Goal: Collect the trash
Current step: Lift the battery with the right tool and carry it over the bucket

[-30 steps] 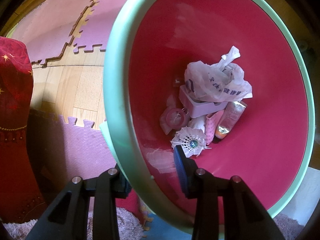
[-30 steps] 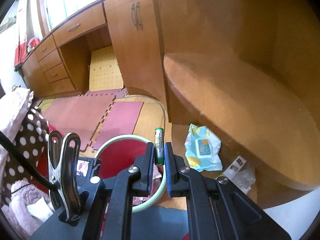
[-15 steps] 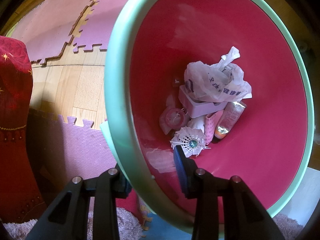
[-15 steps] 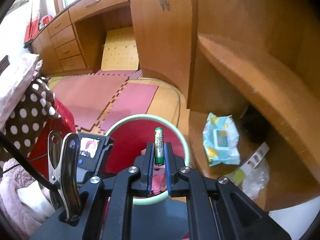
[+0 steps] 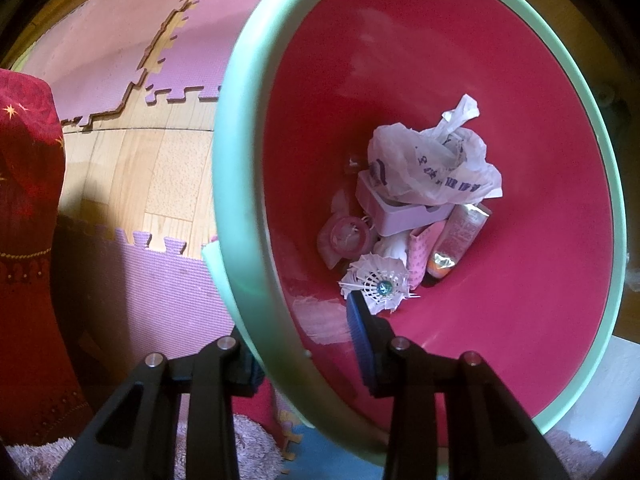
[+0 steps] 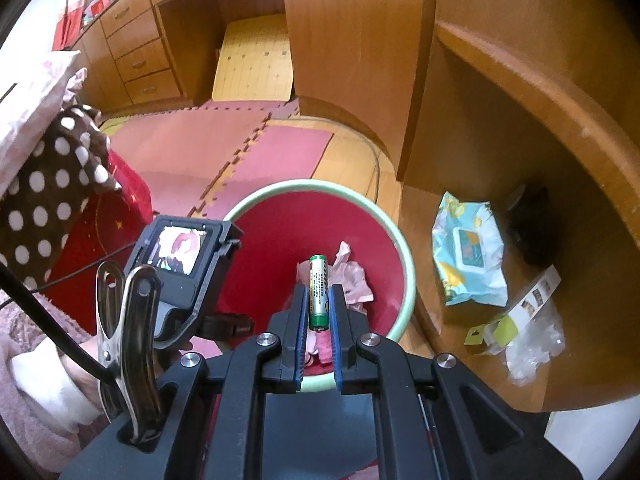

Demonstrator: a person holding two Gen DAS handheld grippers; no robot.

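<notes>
Battery [image 6: 319, 292]: pinched upright in right gripper [image 6: 319, 316], directly above bin [image 6: 404, 264].
Left gripper [image 5: 304, 344]: clamped on bin rim.

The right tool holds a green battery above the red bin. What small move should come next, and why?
Probably open the right tool and let the battery drop. It is pinched upright between the pads, and in the right wrist view it shows over the bin opening, within the green rim. The left tool grips that rim, one finger inside, one outside, steadying the bin. If unsure, lower a little first.
</notes>
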